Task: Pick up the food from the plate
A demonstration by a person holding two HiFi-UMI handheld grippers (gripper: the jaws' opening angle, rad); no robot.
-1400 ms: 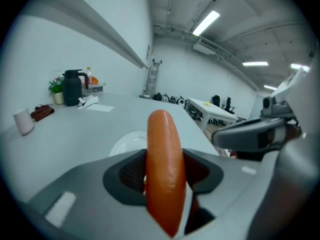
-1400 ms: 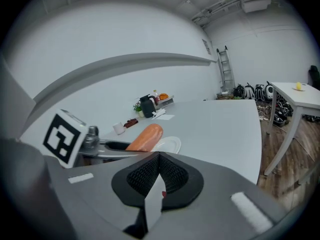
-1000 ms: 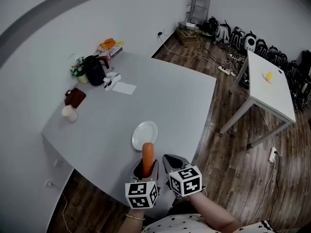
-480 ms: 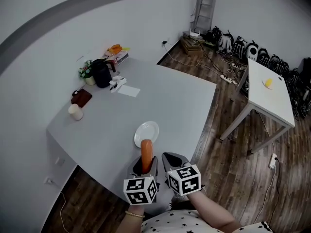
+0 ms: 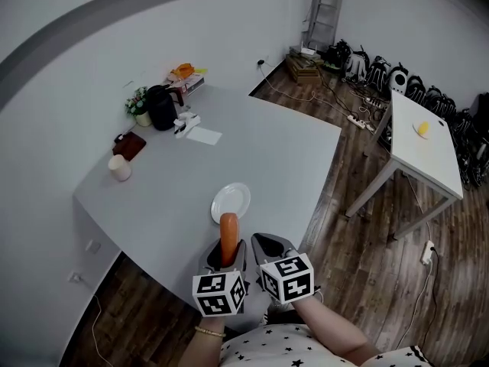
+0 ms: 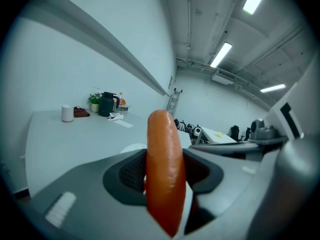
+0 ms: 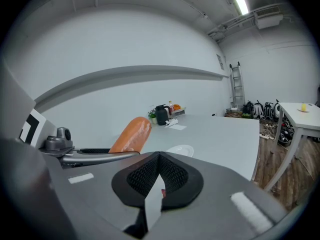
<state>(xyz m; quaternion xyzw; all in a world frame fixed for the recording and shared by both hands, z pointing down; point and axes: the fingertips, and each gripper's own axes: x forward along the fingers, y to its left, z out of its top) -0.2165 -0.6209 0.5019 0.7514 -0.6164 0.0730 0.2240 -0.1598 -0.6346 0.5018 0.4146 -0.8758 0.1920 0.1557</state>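
Your room is evenly bright under cool ceiling strip lights [image 6: 220, 54], so shadows on the table [image 5: 267, 151] stay faint. Both gripper views bend hard at the edges, with black corners. In the left gripper view, the sausage [image 6: 164, 174] close to the lens looks soft.

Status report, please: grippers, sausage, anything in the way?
Left gripper shut on sausage, held clear of plate. Right gripper shut, empty. Plate bare. Nothing in the way.

The grey table [image 5: 283, 159] lies open all round the white plate [image 5: 231, 202], its kettle [image 5: 161, 107], cup [image 5: 119, 168] and paper [image 5: 205, 136] standing well apart along the far left edge.
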